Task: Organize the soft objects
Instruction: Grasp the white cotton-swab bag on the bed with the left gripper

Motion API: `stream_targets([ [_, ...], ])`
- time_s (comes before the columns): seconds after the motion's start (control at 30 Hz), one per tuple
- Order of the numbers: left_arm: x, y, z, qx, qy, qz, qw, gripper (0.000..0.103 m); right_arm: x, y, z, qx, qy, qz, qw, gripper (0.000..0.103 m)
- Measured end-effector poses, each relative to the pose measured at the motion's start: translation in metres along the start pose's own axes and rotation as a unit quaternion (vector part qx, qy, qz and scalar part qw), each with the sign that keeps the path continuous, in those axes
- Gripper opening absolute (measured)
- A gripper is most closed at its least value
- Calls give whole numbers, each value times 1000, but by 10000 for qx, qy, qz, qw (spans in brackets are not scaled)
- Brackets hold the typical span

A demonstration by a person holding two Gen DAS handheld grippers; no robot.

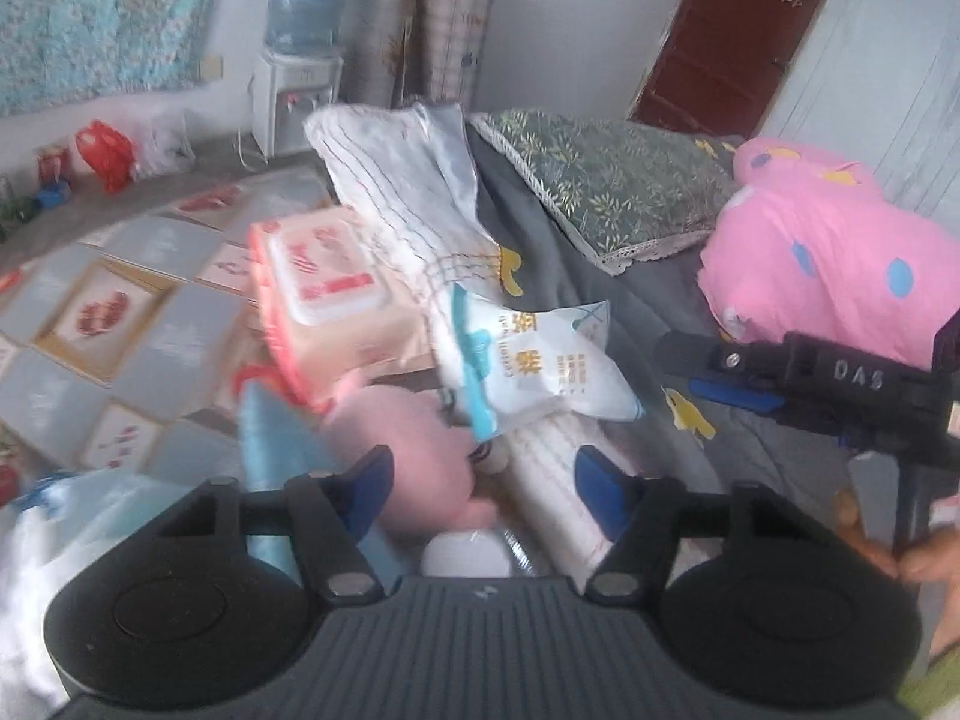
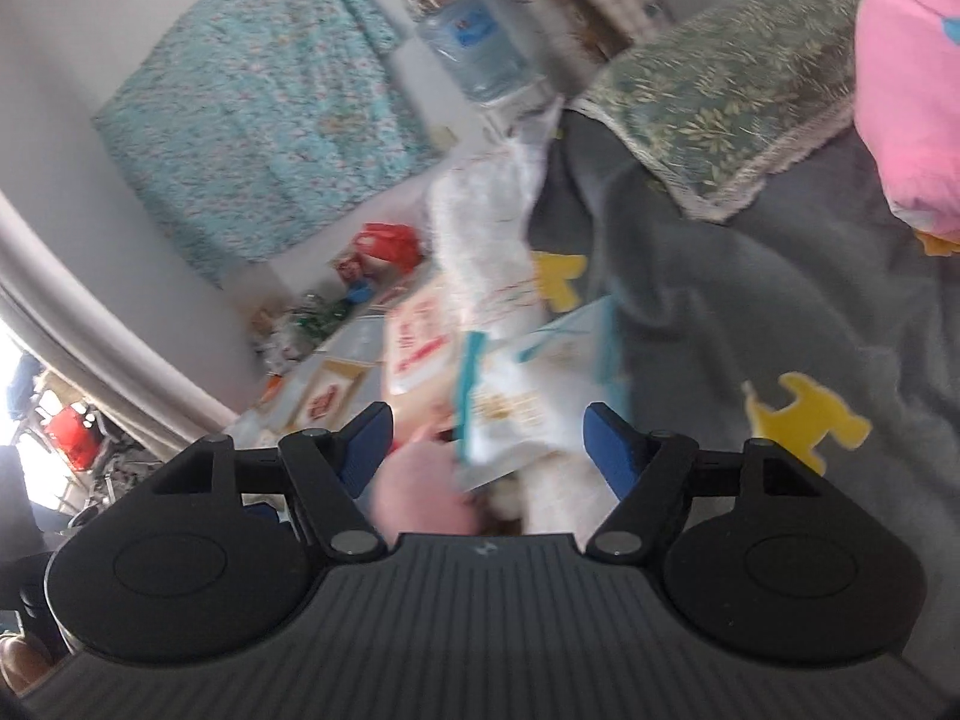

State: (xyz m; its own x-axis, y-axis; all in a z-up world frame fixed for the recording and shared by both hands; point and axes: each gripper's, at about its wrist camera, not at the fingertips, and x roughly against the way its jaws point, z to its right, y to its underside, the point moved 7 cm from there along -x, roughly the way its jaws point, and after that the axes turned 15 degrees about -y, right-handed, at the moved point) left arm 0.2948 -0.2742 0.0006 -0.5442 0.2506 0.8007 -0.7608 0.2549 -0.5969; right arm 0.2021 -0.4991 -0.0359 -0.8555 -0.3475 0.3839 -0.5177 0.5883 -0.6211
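A pile of soft things lies on the grey bedsheet point(image 1: 600, 300): a white striped cloth point(image 1: 408, 192), an orange wet-wipes pack point(image 1: 324, 294), a white and blue cotton pack point(image 1: 540, 366) and a pink plush point(image 1: 414, 456). My left gripper point(image 1: 483, 480) hovers open over the pile's near end, with the plush and a white striped roll point(image 1: 552, 480) showing between its pads, neither pressed. My right gripper point(image 1: 714, 372) comes in from the right, jaws apart. In its own blurred view the right gripper point(image 2: 487, 438) is open above the cotton pack point(image 2: 528, 396) and the plush point(image 2: 420, 492).
A green leaf-print pillow point(image 1: 612, 180) and a pink spotted quilt point(image 1: 840, 264) lie further back on the bed. Past the bed's left edge are the tiled floor point(image 1: 120, 312), a water dispenser point(image 1: 300, 60) and a red bag point(image 1: 105, 153). A hand point(image 1: 924, 558) holds the right gripper.
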Motion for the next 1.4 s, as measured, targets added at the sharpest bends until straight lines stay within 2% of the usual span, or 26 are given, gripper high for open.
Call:
stream_targets([
  [0.07, -24, -8, 10, 25, -17, -145, 9999, 64, -16, -4, 17, -84, 95, -61, 9999, 65],
  [0.27, -80, -31, 19, 526, 37, -681, 9963, 62, -59, -22, 52, -347, 168, -278, 9989, 58],
  [0.43, -113, -40, 20, 794, 101, -1018, 9916, 57, -76, -25, 66, -559, 2, -385, 9977, 55],
  [0.5, -122, -40, 20, 858, 151, -1115, 9899, 56, -79, -27, 69, -617, -64, -396, 9973, 48],
  [0.57, -126, -41, 21, 910, 178, -1138, 9892, 56, -82, -27, 74, -639, -67, -415, 9971, 45],
  [0.67, -129, -43, 27, 883, 234, -1132, 9894, 41, -85, -23, 75, -565, 2, -450, 9974, 38],
  [0.8, -119, -46, 35, 704, 161, -926, 9931, 32, -79, -24, 67, -411, 0, -373, 9985, 30],
  [0.83, -114, -46, 37, 643, 163, -858, 9941, 26, -77, -24, 64, -374, -8, -362, 9986, 30],
  [0.97, -94, -43, 40, 546, 217, -747, 9955, 23, -66, -23, 51, -326, -35, -319, 9990, 28],
  [1.07, -75, -38, 40, 391, 280, -676, 9966, 19, -54, -21, 34, -394, -289, -293, 9984, 18],
  [1.27, -18, -21, 36, 19, 324, -275, 9991, 15, -33, -8, -18, -27, -565, -284, 9980, 18],
  [1.4, 18, -12, 22, -16, 342, 26, 9994, 13, -23, 0, -51, 132, -742, -233, 9969, 18],
])
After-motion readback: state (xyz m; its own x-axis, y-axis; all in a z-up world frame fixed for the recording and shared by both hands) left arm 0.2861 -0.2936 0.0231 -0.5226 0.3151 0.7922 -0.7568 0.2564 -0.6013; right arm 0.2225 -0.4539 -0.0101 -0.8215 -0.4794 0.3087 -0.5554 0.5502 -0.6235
